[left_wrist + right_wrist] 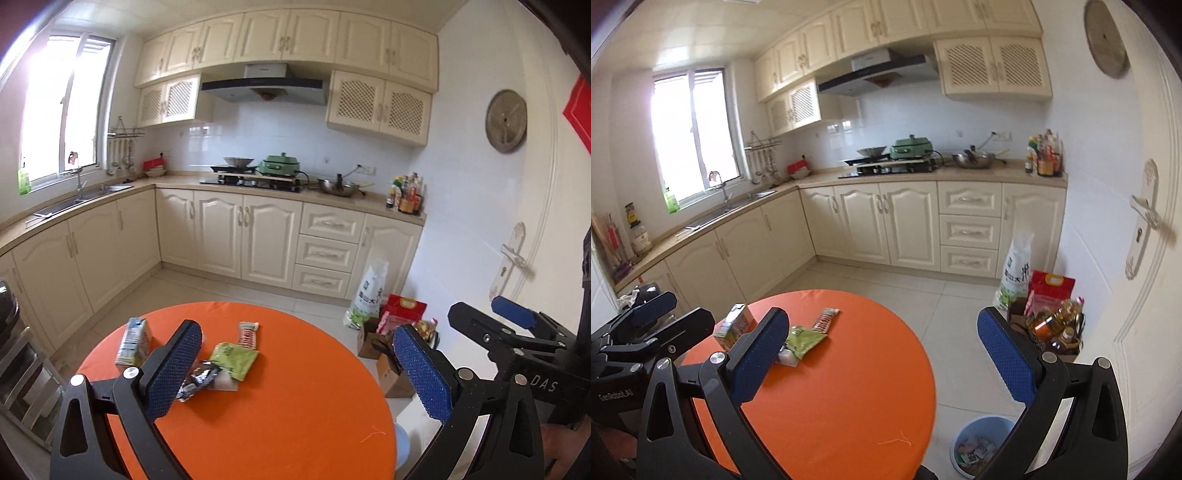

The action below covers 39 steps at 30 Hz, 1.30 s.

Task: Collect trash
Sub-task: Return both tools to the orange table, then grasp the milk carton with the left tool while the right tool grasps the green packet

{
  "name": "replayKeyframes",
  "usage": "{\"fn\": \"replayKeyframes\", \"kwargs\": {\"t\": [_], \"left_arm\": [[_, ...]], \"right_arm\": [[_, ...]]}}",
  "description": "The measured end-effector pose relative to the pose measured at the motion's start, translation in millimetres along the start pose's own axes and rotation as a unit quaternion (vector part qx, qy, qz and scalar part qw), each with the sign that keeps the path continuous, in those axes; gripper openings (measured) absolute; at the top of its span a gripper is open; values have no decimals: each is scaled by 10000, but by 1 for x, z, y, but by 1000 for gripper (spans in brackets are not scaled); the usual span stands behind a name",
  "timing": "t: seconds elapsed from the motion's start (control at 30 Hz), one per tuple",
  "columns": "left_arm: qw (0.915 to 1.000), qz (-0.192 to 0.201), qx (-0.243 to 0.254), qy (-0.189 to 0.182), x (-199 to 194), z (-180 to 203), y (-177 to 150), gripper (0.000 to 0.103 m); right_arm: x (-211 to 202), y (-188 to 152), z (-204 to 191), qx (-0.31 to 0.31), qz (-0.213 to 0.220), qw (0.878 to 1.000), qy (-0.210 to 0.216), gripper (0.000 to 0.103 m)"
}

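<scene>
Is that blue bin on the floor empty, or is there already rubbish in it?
Not empty. In the right wrist view the blue bin beside the orange table stands open, with crumpled wrappers lying in its bottom; it is far from full.

Your left finger pad (173, 369) hides part of the crumpled silver wrapper (197, 380), the desk (295, 406) covers most of the blue bin (402, 448), and carton (133, 341) print stays unreadable.

From my remote seat, a cream-cabinet kitchen: at twelve o'clock a green electric cooker (279, 164) sits beside a wok (238, 161) on the stove, under the range hood (265, 86). At two o'clock, sauce bottles (406, 194) crowd the counter's end. At ten o'clock, the sink (79, 199) lies below a bright window (64, 107).
</scene>
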<state>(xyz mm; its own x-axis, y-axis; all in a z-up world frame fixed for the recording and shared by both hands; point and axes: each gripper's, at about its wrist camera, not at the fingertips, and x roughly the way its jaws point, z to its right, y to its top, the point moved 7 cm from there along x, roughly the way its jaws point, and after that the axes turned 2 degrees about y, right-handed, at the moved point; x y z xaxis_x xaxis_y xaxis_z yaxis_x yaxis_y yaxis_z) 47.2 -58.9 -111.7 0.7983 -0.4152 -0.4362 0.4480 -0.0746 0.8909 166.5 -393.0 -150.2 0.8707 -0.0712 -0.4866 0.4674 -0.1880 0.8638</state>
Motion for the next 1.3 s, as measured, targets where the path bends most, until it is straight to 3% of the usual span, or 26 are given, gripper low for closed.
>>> {"fn": "replayKeyframes", "kwargs": {"t": [0.3,0.6,0.8,1.07,1.3], "left_arm": [[9944,69,-567,884,-55,-70,-55,102],[9867,-434,-788,1357,-47,-96,-96,102],[9814,-846,-883,1483,-5,-118,-91,102],[9739,-1348,-783,1647,106,-137,-29,102],[9639,-1796,-659,1851,192,-155,-15,102]], "right_arm": [[14,6,-100,-760,263,9964,252,103],[87,-43,-137,-1079,-658,9900,630,103],[159,-80,-136,-1083,-1441,9815,642,103],[254,-113,-128,-786,-2284,9689,544,103],[313,-131,-129,-656,-2730,9586,484,95]]}}
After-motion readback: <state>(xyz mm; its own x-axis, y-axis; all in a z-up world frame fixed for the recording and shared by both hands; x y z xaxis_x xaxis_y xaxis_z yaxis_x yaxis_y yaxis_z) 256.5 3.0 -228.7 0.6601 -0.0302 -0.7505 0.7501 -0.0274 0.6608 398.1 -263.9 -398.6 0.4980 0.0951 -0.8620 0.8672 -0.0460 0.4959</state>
